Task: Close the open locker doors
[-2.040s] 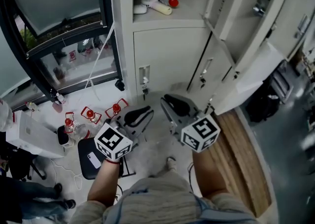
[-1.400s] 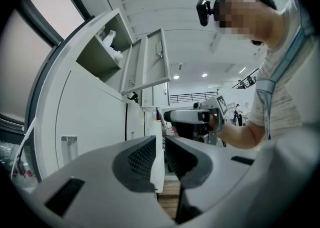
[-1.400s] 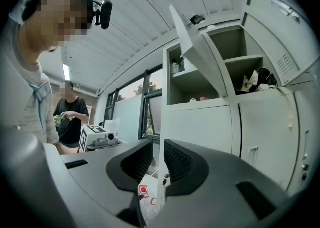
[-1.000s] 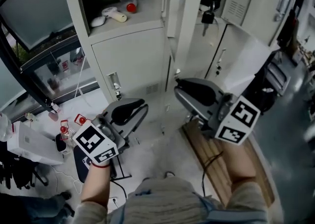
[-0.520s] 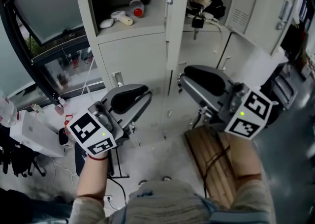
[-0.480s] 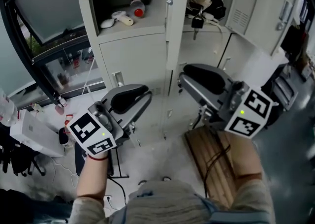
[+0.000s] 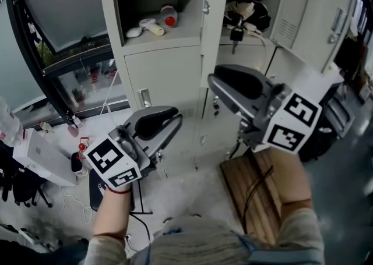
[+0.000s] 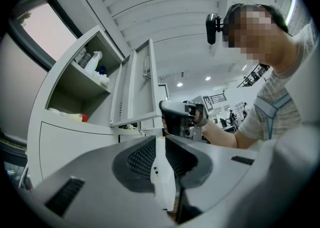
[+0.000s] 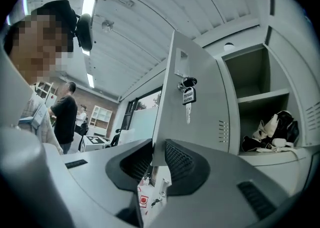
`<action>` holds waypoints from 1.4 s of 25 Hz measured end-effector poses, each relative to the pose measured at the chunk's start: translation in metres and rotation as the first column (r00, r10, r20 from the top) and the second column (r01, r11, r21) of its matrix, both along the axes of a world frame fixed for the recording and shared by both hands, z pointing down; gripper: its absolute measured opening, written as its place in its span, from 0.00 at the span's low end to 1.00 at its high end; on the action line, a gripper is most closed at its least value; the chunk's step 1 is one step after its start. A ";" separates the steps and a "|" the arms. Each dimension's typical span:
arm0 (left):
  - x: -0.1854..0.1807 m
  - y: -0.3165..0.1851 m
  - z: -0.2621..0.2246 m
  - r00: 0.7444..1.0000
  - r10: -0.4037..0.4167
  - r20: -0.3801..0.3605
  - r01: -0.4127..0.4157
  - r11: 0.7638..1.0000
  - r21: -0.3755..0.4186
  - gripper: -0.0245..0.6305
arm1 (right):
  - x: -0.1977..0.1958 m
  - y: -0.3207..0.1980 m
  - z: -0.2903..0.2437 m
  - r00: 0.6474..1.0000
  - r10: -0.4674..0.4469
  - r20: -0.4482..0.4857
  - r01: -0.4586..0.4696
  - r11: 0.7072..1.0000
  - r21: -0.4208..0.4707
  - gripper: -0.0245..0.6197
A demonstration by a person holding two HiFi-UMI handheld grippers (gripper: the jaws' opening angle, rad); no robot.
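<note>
The grey lockers point(image 7: 169, 71) stand in front of me. An upper door point(image 7: 205, 19) juts out edge-on between an open compartment with a red-capped bottle point(image 7: 169, 16) and one with a black bag point(image 7: 250, 13). A key point(image 9: 188, 96) hangs from that door point(image 9: 195, 122). A second upper door point(image 7: 326, 10) stands open at the right. My right gripper point(image 7: 214, 81) is raised level just below and in front of the keyed door, apart from it, jaws together and empty. My left gripper point(image 7: 175, 119) hangs lower before the shut lower-left door, jaws together and empty; it sees the open door point(image 8: 137, 89).
A window point(image 7: 58, 13) runs along the left. On the floor lie a white box point(image 7: 35, 153), a black stool point(image 7: 96, 191) and a wooden board point(image 7: 250, 188) with a cable. A white panel point(image 7: 317, 80) shows behind my right gripper's marker cube. People stand far behind point(image 9: 65, 117).
Both grippers have risen, the right one more, now just under the upper compartments. My view has tilted up, so more of the upper lockers shows. No door has moved.
</note>
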State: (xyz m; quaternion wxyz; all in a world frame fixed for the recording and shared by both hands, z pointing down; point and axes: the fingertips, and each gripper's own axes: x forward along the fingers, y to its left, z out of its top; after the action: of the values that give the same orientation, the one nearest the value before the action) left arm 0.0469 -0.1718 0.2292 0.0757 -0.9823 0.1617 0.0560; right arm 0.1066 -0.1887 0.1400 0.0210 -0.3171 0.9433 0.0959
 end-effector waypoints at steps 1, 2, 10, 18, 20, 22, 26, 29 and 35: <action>-0.001 -0.001 0.000 1.000 -0.001 -0.001 0.001 1.000 0.001 0.10 | -0.002 0.000 0.000 1.000 0.004 -0.003 -0.004 1.000 0.002 0.12; -0.003 -0.002 0.001 1.000 -0.002 -0.002 0.002 1.000 0.001 0.10 | -0.003 -0.001 0.000 1.000 0.008 -0.006 -0.008 1.000 0.004 0.12; -0.017 -0.012 0.001 1.000 -0.006 -0.008 0.006 1.000 0.001 0.10 | -0.021 -0.006 -0.001 1.000 0.024 0.010 -0.024 1.000 0.005 0.12; -0.037 -0.017 0.000 1.000 -0.005 -0.013 0.006 1.000 0.010 0.10 | -0.041 -0.013 0.000 0.997 0.079 0.024 -0.079 0.997 0.007 0.12; -0.043 -0.019 -0.002 1.000 -0.003 -0.013 0.003 1.000 0.014 0.10 | -0.045 -0.016 0.000 0.995 0.093 0.025 -0.093 0.996 0.003 0.12; -0.048 -0.021 -0.004 1.000 0.002 -0.013 -0.002 1.000 0.018 0.10 | -0.049 -0.019 0.001 0.994 0.102 0.028 -0.102 0.995 -0.002 0.12; -0.058 -0.027 -0.007 1.000 0.008 -0.011 -0.008 1.000 0.022 0.10 | -0.060 -0.025 0.001 0.993 0.112 0.046 -0.112 0.994 -0.017 0.12; -0.064 -0.032 -0.008 1.000 0.009 -0.012 -0.008 1.000 0.023 0.10 | -0.070 -0.031 0.001 0.991 0.124 0.059 -0.123 0.992 -0.018 0.12; -0.075 -0.042 -0.013 1.000 0.010 -0.025 -0.009 1.000 0.024 0.10 | -0.089 -0.045 0.001 0.988 0.140 0.066 -0.140 0.990 -0.013 0.12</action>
State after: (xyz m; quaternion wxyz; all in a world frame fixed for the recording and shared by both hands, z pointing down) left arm -0.0277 -0.2140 0.2165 0.0854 -0.9813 0.1572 0.0706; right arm 0.0179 -0.2334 0.1414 0.0444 -0.3856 0.9179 0.0824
